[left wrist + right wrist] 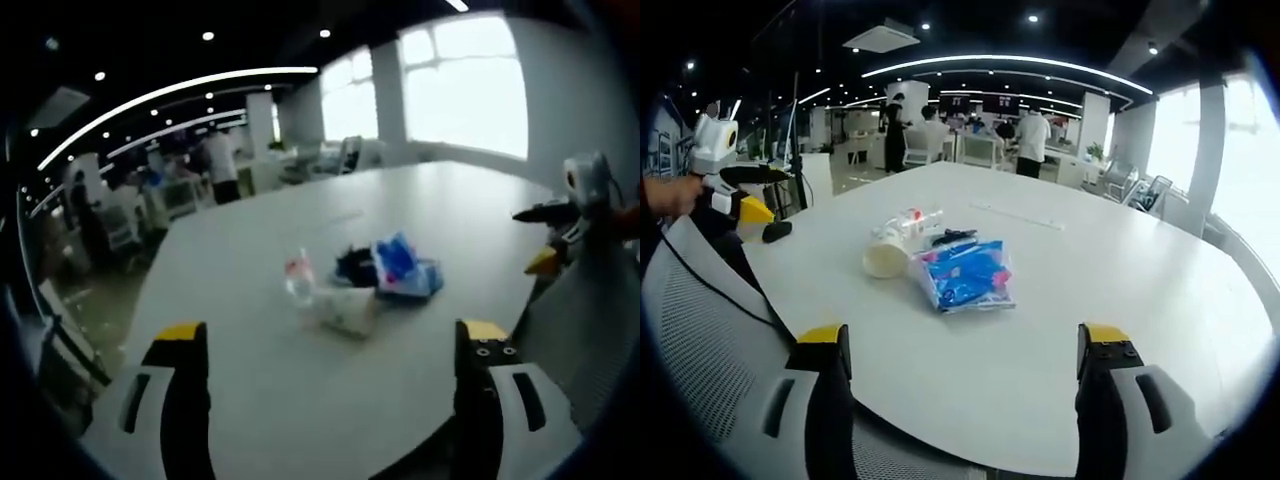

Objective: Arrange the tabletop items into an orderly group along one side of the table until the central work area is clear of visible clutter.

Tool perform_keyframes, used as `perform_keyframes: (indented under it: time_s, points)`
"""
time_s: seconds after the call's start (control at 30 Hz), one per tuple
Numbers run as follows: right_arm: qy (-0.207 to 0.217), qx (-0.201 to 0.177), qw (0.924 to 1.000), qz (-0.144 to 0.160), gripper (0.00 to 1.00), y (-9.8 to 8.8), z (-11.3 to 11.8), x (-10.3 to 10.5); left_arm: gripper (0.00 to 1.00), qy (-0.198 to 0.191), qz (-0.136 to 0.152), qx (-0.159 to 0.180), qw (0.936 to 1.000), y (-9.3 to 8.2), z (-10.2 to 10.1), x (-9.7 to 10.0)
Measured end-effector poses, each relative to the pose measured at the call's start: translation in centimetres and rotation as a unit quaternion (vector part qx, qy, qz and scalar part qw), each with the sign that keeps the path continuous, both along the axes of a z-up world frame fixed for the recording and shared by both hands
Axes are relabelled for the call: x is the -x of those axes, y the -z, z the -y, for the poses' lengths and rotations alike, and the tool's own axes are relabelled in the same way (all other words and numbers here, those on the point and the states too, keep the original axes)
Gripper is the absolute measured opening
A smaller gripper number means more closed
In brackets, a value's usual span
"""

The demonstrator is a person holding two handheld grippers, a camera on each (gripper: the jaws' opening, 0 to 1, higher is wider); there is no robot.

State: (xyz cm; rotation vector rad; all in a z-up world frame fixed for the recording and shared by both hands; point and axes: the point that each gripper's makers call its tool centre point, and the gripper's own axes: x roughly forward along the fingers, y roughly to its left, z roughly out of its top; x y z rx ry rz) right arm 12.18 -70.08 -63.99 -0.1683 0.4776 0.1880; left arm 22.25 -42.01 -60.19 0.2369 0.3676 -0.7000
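White table (1120, 300), clutter bunched mid-surface: blue packet (965, 275), paper cup (885, 255) on its side, clear bottle (915, 220), a dark item (952, 237) just behind the packet. Your right gripper (960, 365) is spread wide, holding nothing; the pile sits ahead between the jaws, well apart from the tips. Your left gripper (335, 350) is likewise wide and unloaded, pile centred ahead, clear of both tips.

My left gripper (332, 345) has black jaws capped with yellow tips on white housings. My right gripper (962, 348) matches: black jaws, yellow tips, white housings, small screws.
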Motion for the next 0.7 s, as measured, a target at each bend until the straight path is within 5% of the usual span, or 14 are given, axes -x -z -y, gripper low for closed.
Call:
perform_keyframes:
  time_s: [0.4,0.7]
  points:
    - [0.002,-0.001,1.0000,-0.003,0.91,0.1,0.1,0.0,0.99,0.009,0.015,0.009,0.9998,-2.3,2.1,-2.3]
    - [0.000,0.002,1.0000,-0.006,0.90,0.2,0.2,0.0,0.99,0.007,0.009,0.014,0.9998,-2.4,2.8,-4.4]
